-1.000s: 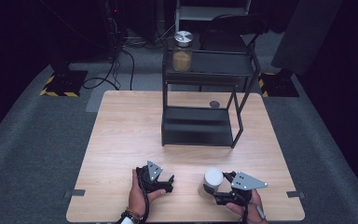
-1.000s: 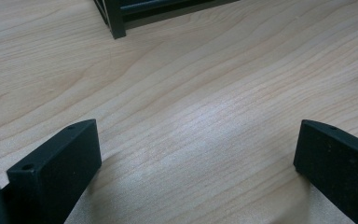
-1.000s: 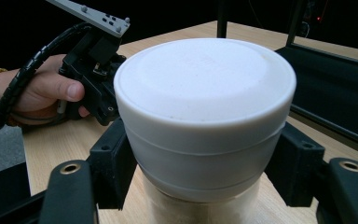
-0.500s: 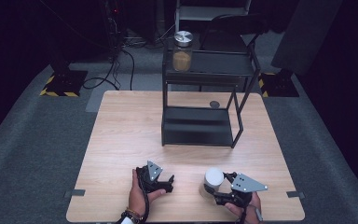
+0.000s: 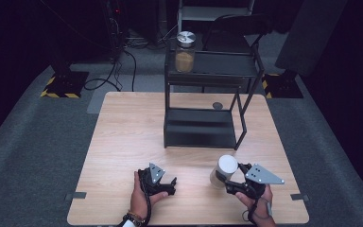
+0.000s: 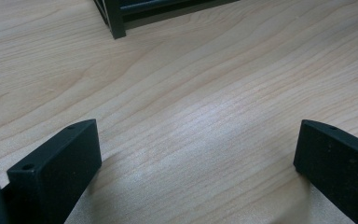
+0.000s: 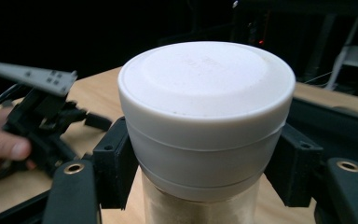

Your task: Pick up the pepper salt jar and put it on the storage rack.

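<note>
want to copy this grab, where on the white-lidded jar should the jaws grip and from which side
Grip the white-lidded jar on its round side wall just under the white lid, coming in level from its right, as the right gripper does. The body is a cylinder, so two opposite pads seat squarely, and the wider lid overhangs them, which should keep it from slipping down.

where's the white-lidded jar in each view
high view: white-lidded jar at lower right of the table, held in the right gripper.
right gripper view: jar fills the centre, jaws pressed on both sides below its lid.
left gripper view: not in it.
shared landmark: the black shelf rack, its foot at the top of the left gripper view.
</note>
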Demonstrator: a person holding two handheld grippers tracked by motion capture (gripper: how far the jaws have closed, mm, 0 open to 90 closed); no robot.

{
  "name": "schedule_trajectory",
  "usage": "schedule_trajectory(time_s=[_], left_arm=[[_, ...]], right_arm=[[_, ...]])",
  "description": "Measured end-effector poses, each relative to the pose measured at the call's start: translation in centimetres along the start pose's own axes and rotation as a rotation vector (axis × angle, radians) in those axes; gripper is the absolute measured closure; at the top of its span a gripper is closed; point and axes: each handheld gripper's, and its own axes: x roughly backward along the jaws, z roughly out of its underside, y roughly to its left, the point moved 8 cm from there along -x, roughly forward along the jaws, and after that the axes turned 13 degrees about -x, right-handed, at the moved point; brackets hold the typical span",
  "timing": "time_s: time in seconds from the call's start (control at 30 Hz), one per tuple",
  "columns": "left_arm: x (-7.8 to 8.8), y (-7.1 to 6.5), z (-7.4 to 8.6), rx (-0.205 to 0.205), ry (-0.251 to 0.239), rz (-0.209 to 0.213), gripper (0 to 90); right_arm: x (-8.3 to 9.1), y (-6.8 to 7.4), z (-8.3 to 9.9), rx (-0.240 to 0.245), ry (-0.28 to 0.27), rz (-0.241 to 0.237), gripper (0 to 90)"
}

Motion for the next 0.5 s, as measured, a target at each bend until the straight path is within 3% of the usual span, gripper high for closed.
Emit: schedule_trajectory(time_s=[0.5], left_arm=[[0.0, 0.0, 0.0, 0.0, 0.0, 0.0, 0.5]], right_arm=[[-0.1, -0.8, -6.5, 0.02, -0.097, 0.109, 34.1]])
